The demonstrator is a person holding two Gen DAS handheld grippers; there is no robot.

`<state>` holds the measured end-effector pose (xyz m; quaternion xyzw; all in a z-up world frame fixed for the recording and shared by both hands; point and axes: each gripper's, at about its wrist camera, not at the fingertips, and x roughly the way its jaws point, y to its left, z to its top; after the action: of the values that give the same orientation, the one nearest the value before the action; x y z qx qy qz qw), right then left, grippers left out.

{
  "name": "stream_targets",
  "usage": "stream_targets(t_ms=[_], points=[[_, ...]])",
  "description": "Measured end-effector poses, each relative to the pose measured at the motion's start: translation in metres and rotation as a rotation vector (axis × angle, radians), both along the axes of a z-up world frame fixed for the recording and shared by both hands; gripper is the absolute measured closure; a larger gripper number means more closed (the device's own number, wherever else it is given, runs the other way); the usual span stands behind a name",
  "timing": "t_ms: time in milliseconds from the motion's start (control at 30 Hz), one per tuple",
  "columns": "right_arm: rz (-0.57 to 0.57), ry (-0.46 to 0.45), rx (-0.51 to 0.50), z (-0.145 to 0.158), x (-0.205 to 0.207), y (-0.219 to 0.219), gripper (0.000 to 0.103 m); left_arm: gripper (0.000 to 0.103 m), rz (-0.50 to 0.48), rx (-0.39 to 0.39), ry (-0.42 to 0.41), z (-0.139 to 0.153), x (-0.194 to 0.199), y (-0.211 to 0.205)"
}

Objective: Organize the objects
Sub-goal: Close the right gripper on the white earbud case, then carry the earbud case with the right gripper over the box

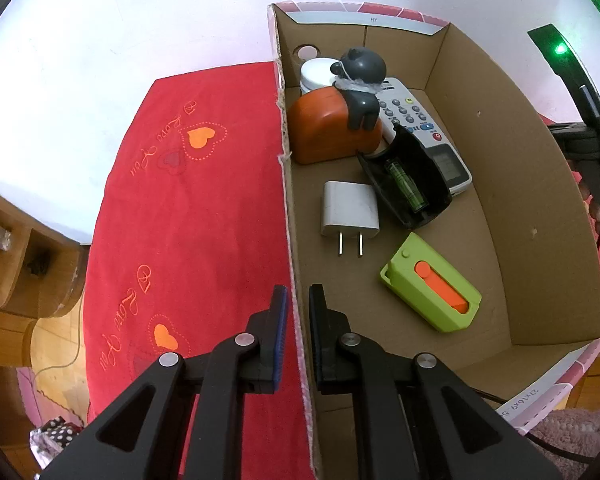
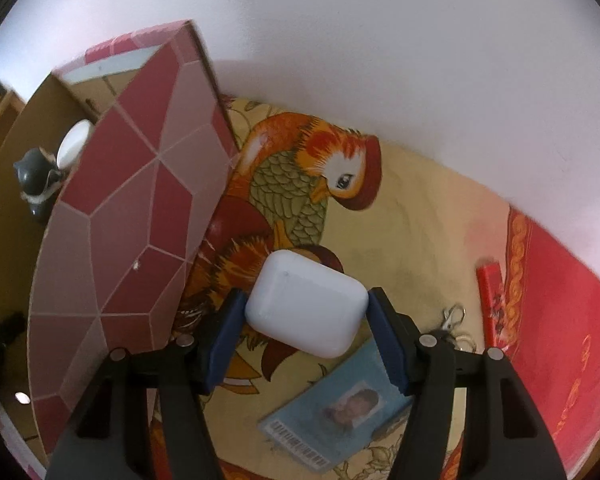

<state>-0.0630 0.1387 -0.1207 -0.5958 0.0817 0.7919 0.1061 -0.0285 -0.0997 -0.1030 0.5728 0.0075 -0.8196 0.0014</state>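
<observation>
My left gripper [image 1: 298, 300] is shut on the left wall [image 1: 290, 216] of the open cardboard box, one finger inside, one outside. Inside lie a white charger [image 1: 350, 210], a green and orange cutter [image 1: 430, 284], a black case with a green vial [image 1: 406, 178], a grey remote [image 1: 424, 128], an orange block with a grey figurine [image 1: 358, 84] and a white jar [image 1: 316, 72]. My right gripper [image 2: 306, 312] is shut on a white earbud case [image 2: 306, 302], held above the cloth beside the box's pink outer wall [image 2: 132, 220].
A blue ID card [image 2: 340, 412] with a clip and keyring [image 2: 454, 316] lies on the bird-print cloth under the right gripper. A red packet [image 2: 490, 292] lies to the right. A red towel [image 1: 188, 240] lies left of the box. Wooden furniture [image 1: 20, 240] stands far left.
</observation>
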Motion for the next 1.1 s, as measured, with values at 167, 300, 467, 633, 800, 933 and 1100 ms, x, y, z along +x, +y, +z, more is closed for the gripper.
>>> stream_targets(t_ms=[167,300,467,633,800,933,1100], points=[[-0.052,0.013,-0.004,-0.001,0.003,-0.002,0.037,0.092,0.0,-0.001,-0.001,0.0,0.002,0.001],[-0.057,0.025,0.004,-0.001,0.009,-0.006,0.041,0.092,0.002,0.0,-0.001,0.0,0.005,0.002],[-0.073,0.033,-0.002,0.001,0.018,-0.008,0.042,0.092,0.002,-0.001,0.003,0.001,0.007,0.003],[-0.1,0.043,-0.032,0.004,0.029,-0.008,0.042,0.092,0.004,0.0,0.005,0.001,0.009,0.004],[-0.104,0.053,-0.039,0.015,0.043,-0.013,0.042,0.092,0.004,0.0,0.004,0.0,0.01,0.004],[-0.091,0.077,-0.033,0.032,0.053,-0.022,0.042,0.092,0.002,-0.002,0.006,0.0,0.011,0.006],[-0.037,0.127,-0.011,0.061,0.063,-0.045,0.042,0.092,0.001,-0.002,0.006,-0.001,0.012,0.007]])
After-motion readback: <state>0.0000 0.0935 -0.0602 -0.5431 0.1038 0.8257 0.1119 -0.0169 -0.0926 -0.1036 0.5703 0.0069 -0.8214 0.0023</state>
